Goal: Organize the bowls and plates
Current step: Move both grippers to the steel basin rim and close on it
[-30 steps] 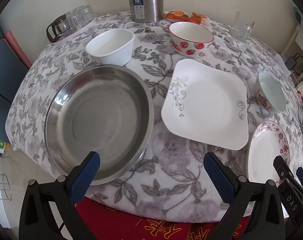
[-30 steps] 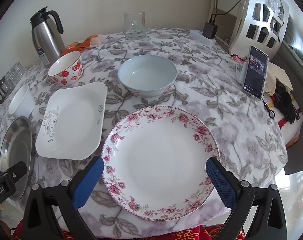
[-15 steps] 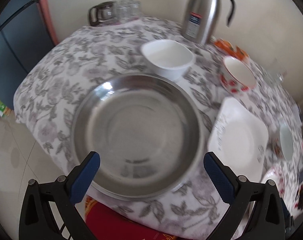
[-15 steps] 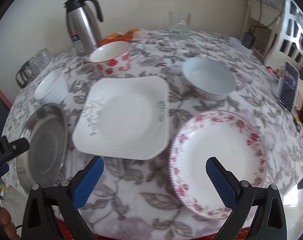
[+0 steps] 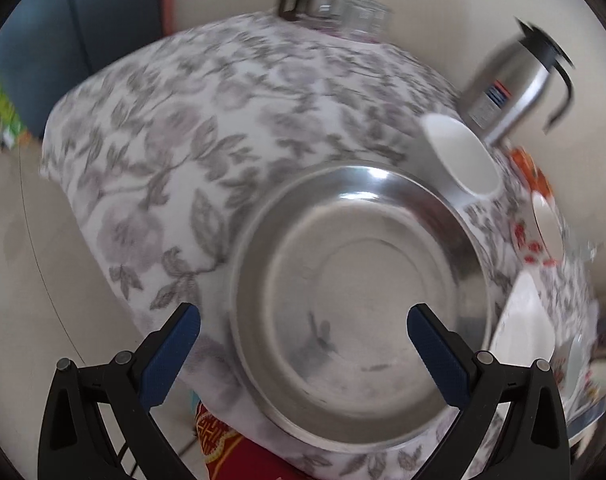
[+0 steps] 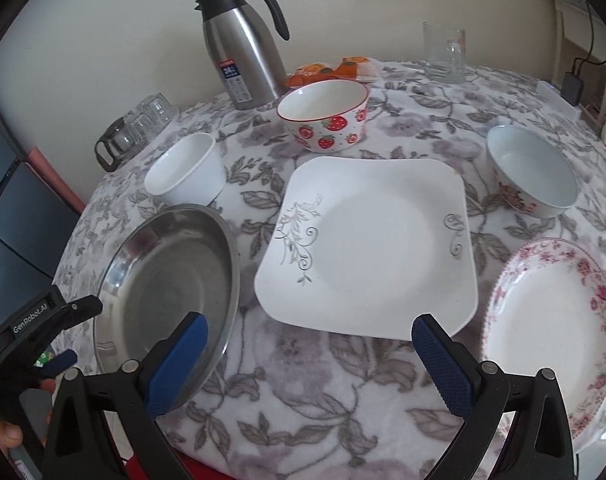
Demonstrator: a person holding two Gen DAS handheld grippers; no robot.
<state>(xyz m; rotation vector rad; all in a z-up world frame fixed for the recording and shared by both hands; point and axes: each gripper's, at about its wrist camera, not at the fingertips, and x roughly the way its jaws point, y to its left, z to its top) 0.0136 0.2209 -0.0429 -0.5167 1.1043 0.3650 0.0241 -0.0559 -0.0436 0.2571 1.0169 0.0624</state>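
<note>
A large steel basin (image 5: 355, 292) (image 6: 167, 284) sits at the table's near left edge. My left gripper (image 5: 303, 332) hovers open over its near rim, holding nothing; the same gripper (image 6: 69, 332) shows at the far left of the right wrist view. Right of the basin lies a white square plate (image 6: 367, 244) (image 5: 523, 328). My right gripper (image 6: 309, 344) is open just before the plate's near edge. A rose-rimmed round plate (image 6: 551, 328) lies far right. Behind stand a white bowl (image 6: 185, 170) (image 5: 459, 158), a strawberry bowl (image 6: 325, 114) and a pale flowered bowl (image 6: 531, 170).
A steel thermos jug (image 6: 243, 52) (image 5: 511, 88), snack packets (image 6: 331, 70), a glass mug (image 6: 443, 52) and a rack of small glasses (image 6: 133, 128) stand along the back of the flowered tablecloth (image 6: 303, 396). The table drops to the floor (image 5: 35, 280) at left.
My left gripper has swung left, bringing the basin to the centre of its view. My right gripper has also turned left, from the rose plate to the square plate.
</note>
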